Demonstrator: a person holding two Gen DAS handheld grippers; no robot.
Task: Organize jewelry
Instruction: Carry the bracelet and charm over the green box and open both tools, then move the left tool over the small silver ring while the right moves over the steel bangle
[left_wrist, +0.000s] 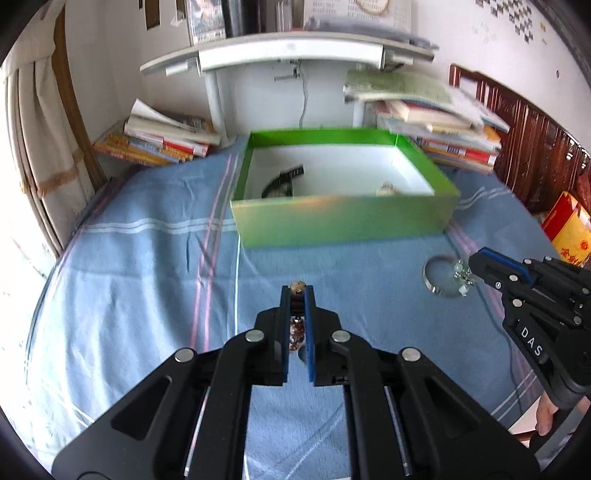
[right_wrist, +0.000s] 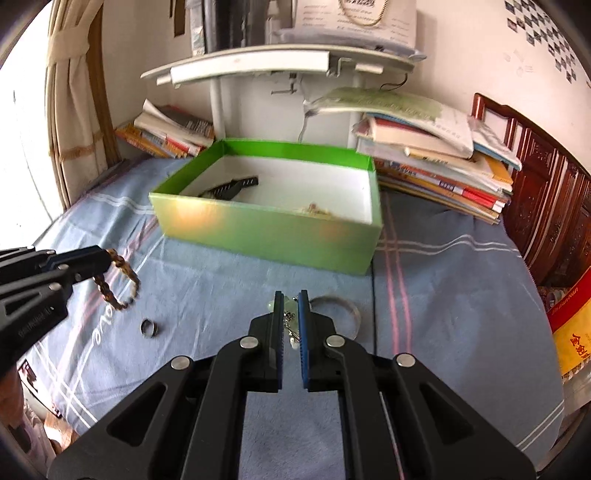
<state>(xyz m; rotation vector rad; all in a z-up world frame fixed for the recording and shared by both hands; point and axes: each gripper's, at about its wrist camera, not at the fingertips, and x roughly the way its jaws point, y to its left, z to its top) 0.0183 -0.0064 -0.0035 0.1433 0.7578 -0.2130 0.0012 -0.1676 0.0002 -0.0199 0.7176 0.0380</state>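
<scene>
left wrist view shows the left gripper (left_wrist: 297, 295) pinched on a brown beaded bracelet (left_wrist: 296, 332), its loop hanging clear of the blue bedsheet (left_wrist: 147, 295) in the right wrist view. the right gripper (right_wrist: 290, 306) is clamped on a pale green beaded piece with small silver charms (right_wrist: 290, 317), just in front of a silver bangle (right_wrist: 340, 310) lying on the bed. judging by this, both pieces are picked up and the carrying step is in hand; next each needs bringing over the near wall of the green box (right_wrist: 266, 232) and releasing inside, where a black strap (right_wrist: 229, 188) and a small pale item already lie. a small ring (right_wrist: 149, 328) waits on the sheet.
</scene>
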